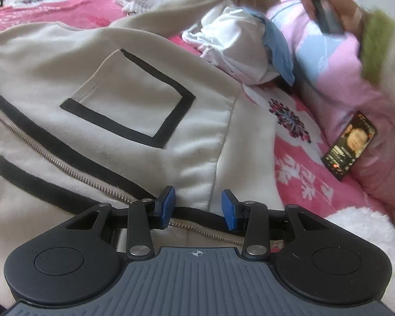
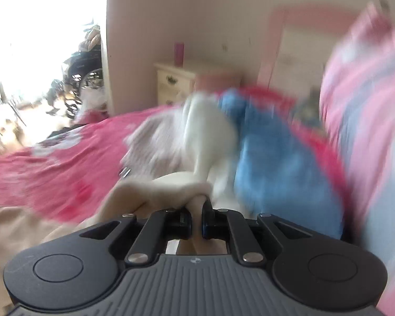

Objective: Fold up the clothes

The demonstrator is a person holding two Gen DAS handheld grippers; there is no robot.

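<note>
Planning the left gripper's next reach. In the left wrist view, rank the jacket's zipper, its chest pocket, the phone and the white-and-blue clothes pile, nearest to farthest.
From the left gripper:
1. Zipper, just under the fingers.
2. Chest pocket, ahead, left.
3. Phone, right, against the pink bedding.
4. Clothes pile, far ahead.

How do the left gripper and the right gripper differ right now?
The left gripper stands open above the cream zip-up jacket with black trim, pinching nothing; the right gripper is shut on a fold of that jacket's cream cloth. The left view is sharp, the right blurred. Both have blue pads.
</note>
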